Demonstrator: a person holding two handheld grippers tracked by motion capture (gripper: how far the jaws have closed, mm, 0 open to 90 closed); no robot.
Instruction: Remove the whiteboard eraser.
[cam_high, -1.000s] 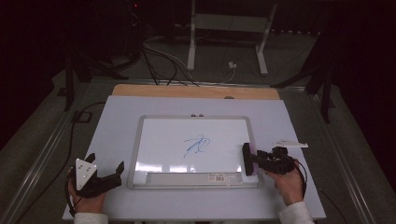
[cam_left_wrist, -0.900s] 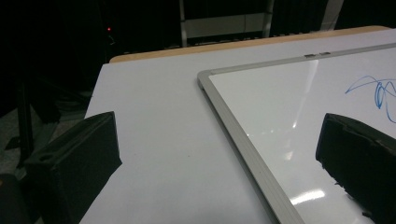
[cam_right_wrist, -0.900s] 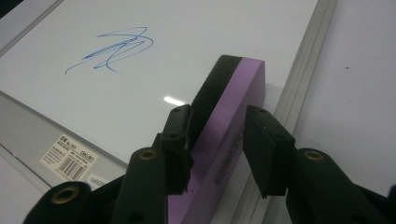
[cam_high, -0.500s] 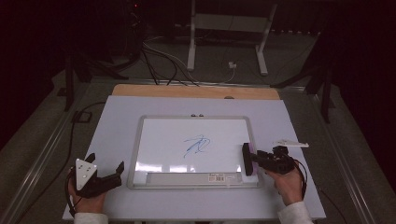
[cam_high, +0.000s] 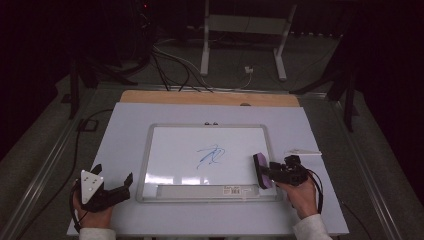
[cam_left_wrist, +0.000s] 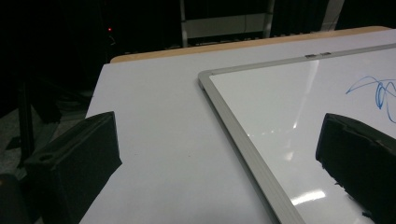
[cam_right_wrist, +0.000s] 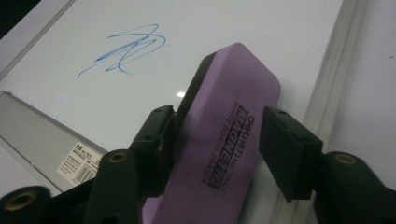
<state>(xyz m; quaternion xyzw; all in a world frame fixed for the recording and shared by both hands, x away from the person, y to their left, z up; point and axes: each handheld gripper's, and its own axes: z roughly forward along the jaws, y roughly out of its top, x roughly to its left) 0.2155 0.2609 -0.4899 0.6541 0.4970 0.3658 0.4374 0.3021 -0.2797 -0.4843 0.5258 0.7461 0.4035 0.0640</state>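
Where it lies, eraser shows purple, black-edged.

Whiteboard lies flat mid-table, long side facing the person. Scribble sits about centre of the board. Tray strip runs along the board's near edge, label sticker toward its right end. Eraser is on edge at the board's right side, near corner, between the jaws of the right gripper, which comes in from the right over the frame. Left gripper rests on the table just left of the board's near-left corner, apart from it. A small flat thing lies on the table right of the board, behind the right gripper. Wooden strip runs behind the table's far edge. Cables and a stand on the floor beyond.
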